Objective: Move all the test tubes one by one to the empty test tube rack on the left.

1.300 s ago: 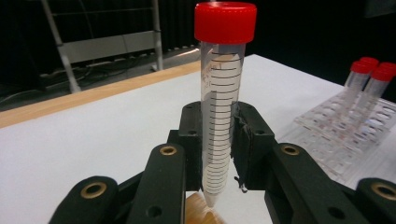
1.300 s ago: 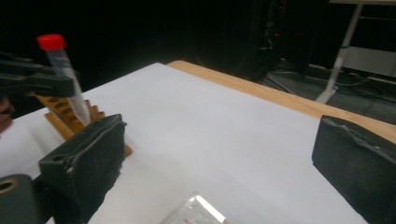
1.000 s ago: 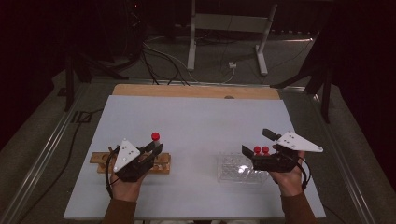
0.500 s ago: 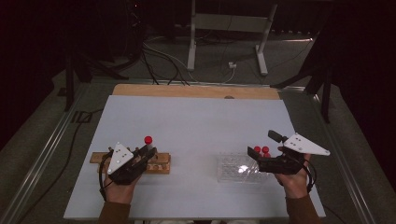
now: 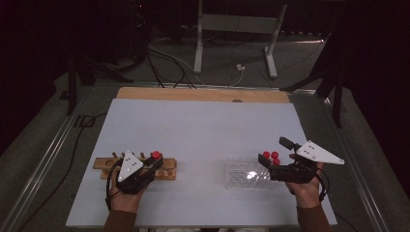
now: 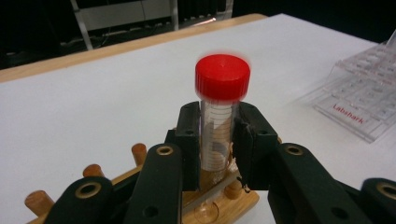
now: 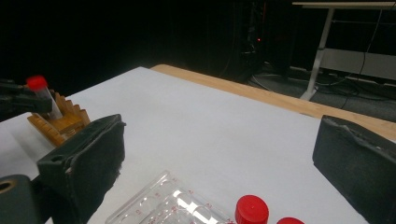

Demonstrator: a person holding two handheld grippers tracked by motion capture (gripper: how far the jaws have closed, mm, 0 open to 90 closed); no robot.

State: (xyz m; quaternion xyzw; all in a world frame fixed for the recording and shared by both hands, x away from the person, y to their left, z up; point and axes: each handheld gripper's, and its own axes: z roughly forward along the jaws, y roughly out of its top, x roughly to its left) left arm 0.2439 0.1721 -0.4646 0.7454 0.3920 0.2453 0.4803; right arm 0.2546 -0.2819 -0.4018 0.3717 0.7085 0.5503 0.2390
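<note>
A clear tube with a red cap [image 6: 222, 77] stands upright between the jaws of my left gripper [image 6: 217, 126], which is shut on its body. The tube's foot rests at the end of a wooden peg rack [image 6: 233, 198]. From above, the left gripper [image 5: 155, 163] sits over the rack [image 5: 104, 164] at the table's near left. My right gripper [image 7: 219, 154] is open, its jaws wide apart above a clear plastic tray [image 7: 159, 205]. Red-capped tubes [image 7: 251, 210] stand there between the jaws, untouched. From above, the right gripper [image 5: 268, 164] points left at the tray [image 5: 241, 176].
The white tabletop [image 5: 203, 130] stretches between the rack and the tray, with a wooden strip [image 5: 203, 94] along its far edge. Beyond it stand a desk frame [image 5: 237, 29] and floor cables [image 5: 164, 58]. A metal rail [image 5: 43, 164] runs along the left.
The left gripper with the red-capped tube has come nearer and lower, down onto the wooden rack. The right gripper has barely shifted.
</note>
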